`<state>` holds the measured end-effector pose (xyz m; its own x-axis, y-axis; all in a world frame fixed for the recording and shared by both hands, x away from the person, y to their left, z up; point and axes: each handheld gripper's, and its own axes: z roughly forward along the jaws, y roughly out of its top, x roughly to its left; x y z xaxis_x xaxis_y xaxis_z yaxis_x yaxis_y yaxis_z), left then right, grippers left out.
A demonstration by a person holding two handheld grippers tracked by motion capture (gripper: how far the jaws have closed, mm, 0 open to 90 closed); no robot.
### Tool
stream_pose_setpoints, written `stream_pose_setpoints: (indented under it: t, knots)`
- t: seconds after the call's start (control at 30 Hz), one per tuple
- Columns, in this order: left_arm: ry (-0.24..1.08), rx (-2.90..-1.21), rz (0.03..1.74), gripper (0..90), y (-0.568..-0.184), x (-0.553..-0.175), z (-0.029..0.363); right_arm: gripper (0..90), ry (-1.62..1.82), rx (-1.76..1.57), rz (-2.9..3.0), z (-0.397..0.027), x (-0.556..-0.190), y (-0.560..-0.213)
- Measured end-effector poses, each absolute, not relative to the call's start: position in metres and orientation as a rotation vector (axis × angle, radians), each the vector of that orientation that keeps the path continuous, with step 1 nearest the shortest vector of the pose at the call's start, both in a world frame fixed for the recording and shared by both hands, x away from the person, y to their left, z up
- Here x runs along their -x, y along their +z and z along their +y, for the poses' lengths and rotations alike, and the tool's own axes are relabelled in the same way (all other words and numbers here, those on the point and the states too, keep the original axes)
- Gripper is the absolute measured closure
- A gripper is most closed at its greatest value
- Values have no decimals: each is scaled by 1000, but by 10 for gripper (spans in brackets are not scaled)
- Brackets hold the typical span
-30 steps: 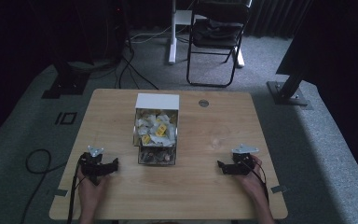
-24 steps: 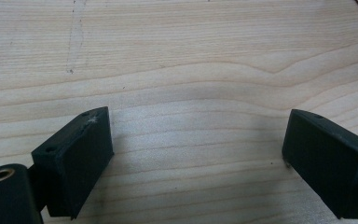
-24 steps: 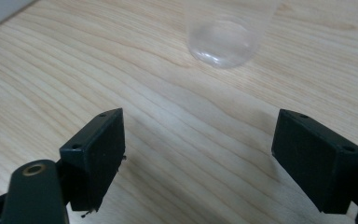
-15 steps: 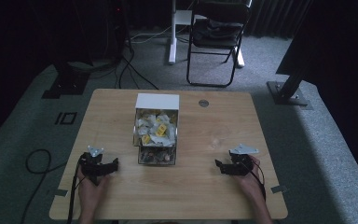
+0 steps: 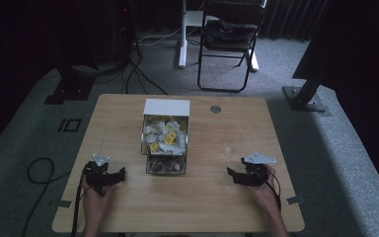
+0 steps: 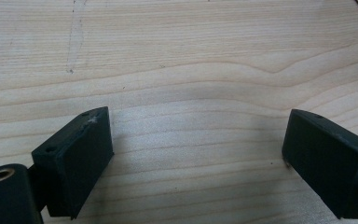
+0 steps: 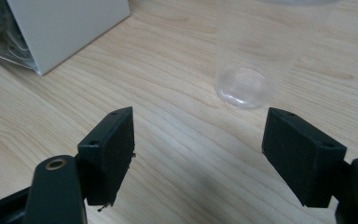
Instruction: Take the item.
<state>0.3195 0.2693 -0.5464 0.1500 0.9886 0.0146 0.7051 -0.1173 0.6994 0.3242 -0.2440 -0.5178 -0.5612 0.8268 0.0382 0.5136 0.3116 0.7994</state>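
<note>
The clear plastic cup stands upright on the table, just ahead of the right claw. Both claws are spread, empty. The cup is probably light, thin and slippery: grip mid-wall, gently.

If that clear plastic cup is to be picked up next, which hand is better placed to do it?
Probably the right. The right tongs are open and point at the clear cup just ahead. The left tongs sit beyond the box, facing bare table.

A box of packets sits mid-table, a clear cup to its right, nearer the person.
</note>
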Motion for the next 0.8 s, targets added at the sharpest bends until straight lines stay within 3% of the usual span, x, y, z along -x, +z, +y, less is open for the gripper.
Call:
stream_pose_setpoints:
  t: [0.8]
  knots:
    - [673,-1886,1609,90,-546,-319,269,283,1222,-1067,2212,-219,-307,-493]
